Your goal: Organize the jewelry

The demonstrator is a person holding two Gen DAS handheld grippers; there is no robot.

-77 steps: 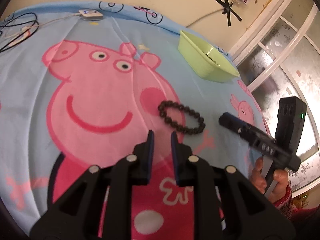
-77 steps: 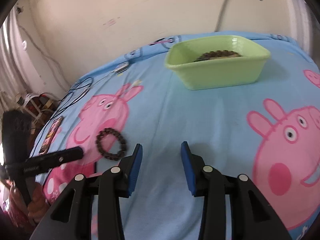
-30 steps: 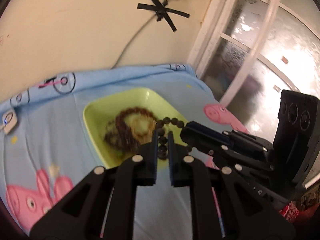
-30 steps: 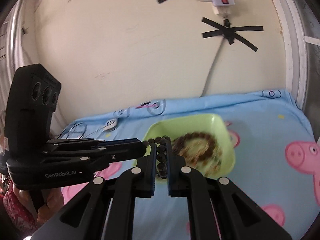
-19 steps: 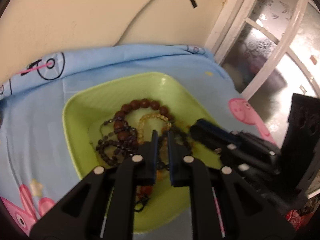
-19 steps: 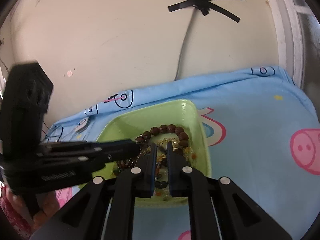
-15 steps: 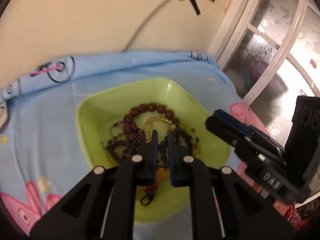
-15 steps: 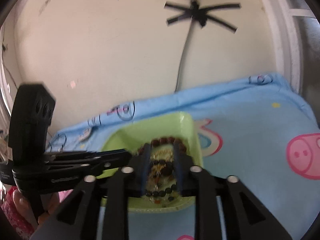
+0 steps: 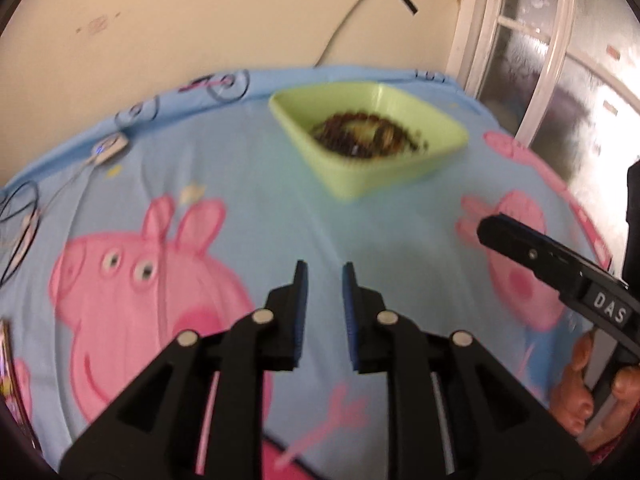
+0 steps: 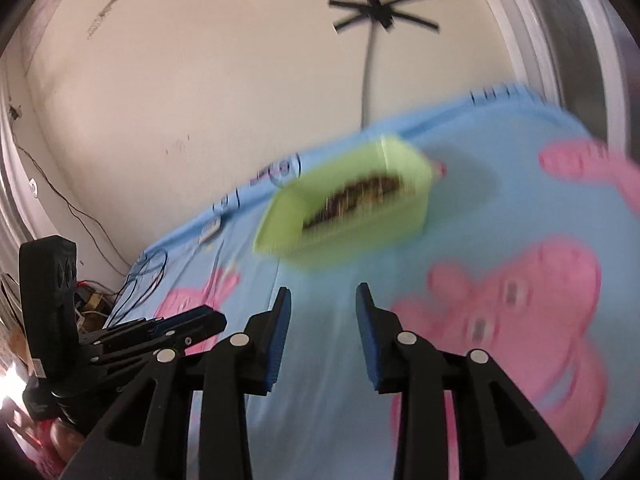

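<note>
Both grippers, left gripper (image 9: 323, 278) and right gripper (image 10: 323, 300), have backed off the green tray (image 9: 400, 172); bracelet dropped in, jaws just opened, empty. Next: find remaining jewelry.

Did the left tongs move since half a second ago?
Yes. The left tongs pulled back from above the green plastic tray, now empty over the blue cartoon bedsheet.

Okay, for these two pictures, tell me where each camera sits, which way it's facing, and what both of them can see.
Left wrist: on the left gripper, facing across the cartoon bedsheet toward the wall; its open fingers, the right gripper and a hand show.
Right wrist: on the right gripper, facing the same wall, tilted and blurred; its open fingers show, the left gripper at lower left.
Shared: the green tray with beaded jewelry, the sheet, the taped cable.
</note>
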